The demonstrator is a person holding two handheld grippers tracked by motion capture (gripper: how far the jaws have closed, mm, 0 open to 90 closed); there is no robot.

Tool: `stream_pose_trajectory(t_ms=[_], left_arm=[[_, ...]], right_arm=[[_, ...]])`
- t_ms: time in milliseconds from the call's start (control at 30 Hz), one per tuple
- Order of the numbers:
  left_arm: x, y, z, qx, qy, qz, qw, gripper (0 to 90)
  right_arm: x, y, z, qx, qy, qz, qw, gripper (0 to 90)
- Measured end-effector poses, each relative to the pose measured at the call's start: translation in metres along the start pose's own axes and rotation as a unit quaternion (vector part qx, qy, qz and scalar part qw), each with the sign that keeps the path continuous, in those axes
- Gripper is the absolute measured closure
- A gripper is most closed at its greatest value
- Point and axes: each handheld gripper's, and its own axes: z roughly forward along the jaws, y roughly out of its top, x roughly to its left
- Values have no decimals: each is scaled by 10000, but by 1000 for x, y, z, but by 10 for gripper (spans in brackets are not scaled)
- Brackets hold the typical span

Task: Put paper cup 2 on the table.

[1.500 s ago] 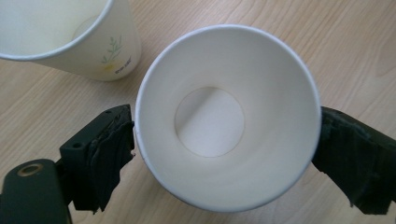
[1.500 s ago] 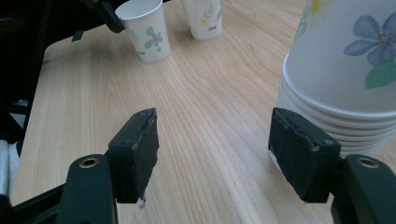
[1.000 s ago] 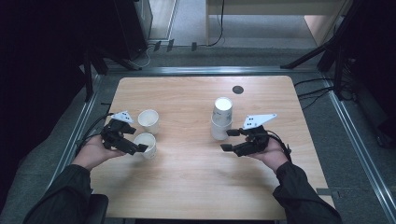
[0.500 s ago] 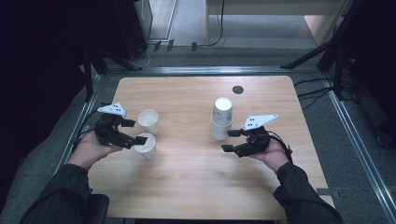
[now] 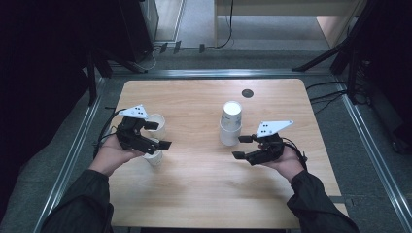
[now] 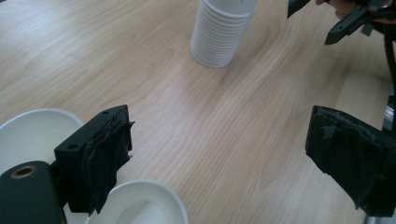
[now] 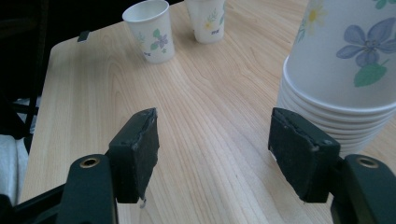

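- Left tongs over the left part of the pale wooden surface, jaws apart with nothing clamped between them.
- Two single white paper cups standing upright, mouths open, beside each other: farther cup and nearer cup, both right at the left tongs; one jaw above the nearer cup's rim in the left gripper view.
- Right tongs on the right part of the surface, jaws apart, gripping nothing.
- Upside-down stack of white paper cups with a flower print near the centre, just beside the right tongs, apart from the pads.
- Small dark round disc near the far edge.
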Motion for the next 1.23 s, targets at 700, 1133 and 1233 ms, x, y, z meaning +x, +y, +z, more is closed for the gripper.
stream_pose_trajectory(t_ms=[700, 1133, 1233], left_arm=[[-38, 0, 58, -182, -256, 23, 9995, 74], [-51, -8, 73, -195, -289, 75, 9994, 74], [-54, -9, 73, -235, -272, 116, 9993, 74]], right_arm=[[3, -11, -7, 21, -144, -65, 9999, 332], [1, -16, -2, 52, -92, 8, 9999, 331], [2, -15, -2, 41, -81, -12, 10000, 331]])
